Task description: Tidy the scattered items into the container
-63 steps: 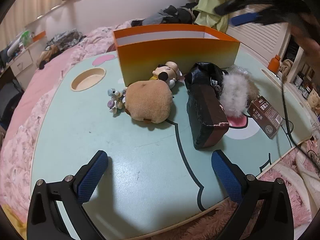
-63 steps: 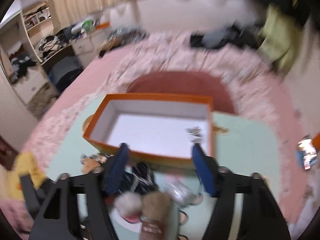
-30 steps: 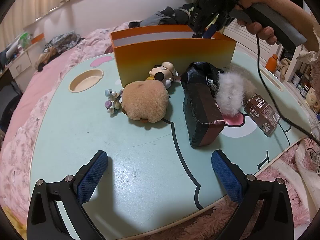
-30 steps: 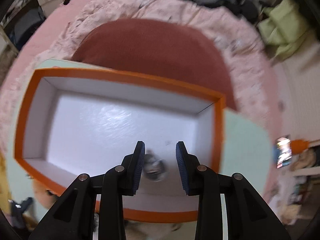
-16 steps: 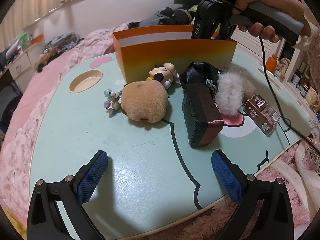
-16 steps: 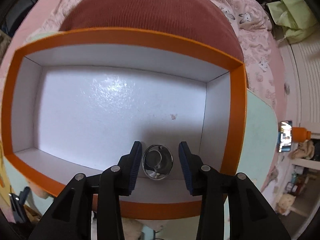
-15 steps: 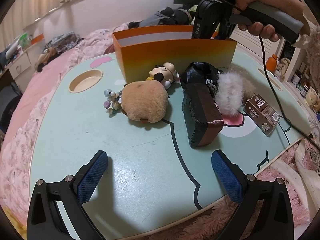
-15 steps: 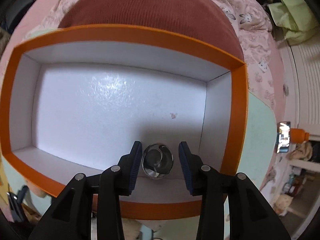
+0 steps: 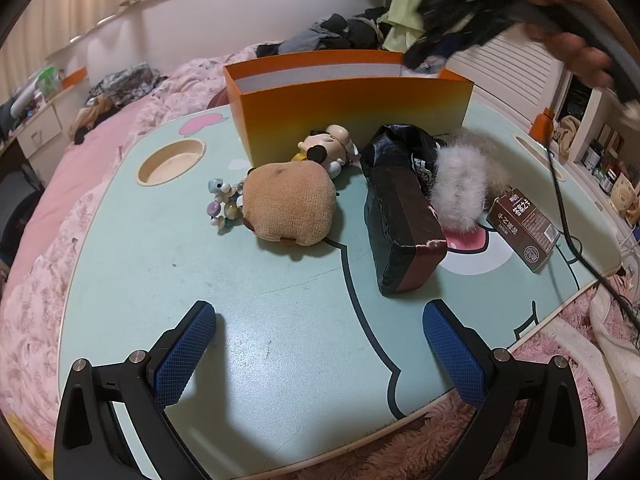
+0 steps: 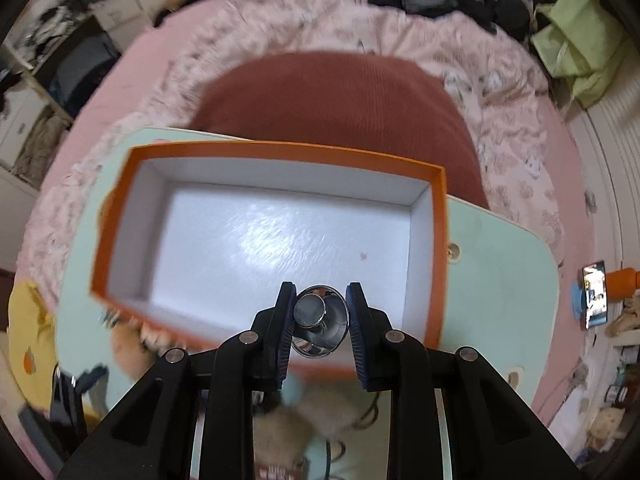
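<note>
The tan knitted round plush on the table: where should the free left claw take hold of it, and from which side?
Probably across the middle of the tan knitted round plush, from above. The open left claw looks wide enough for its soft dome; keep the pads off the bead charm touching its left edge and the cartoon figurine just behind.
</note>
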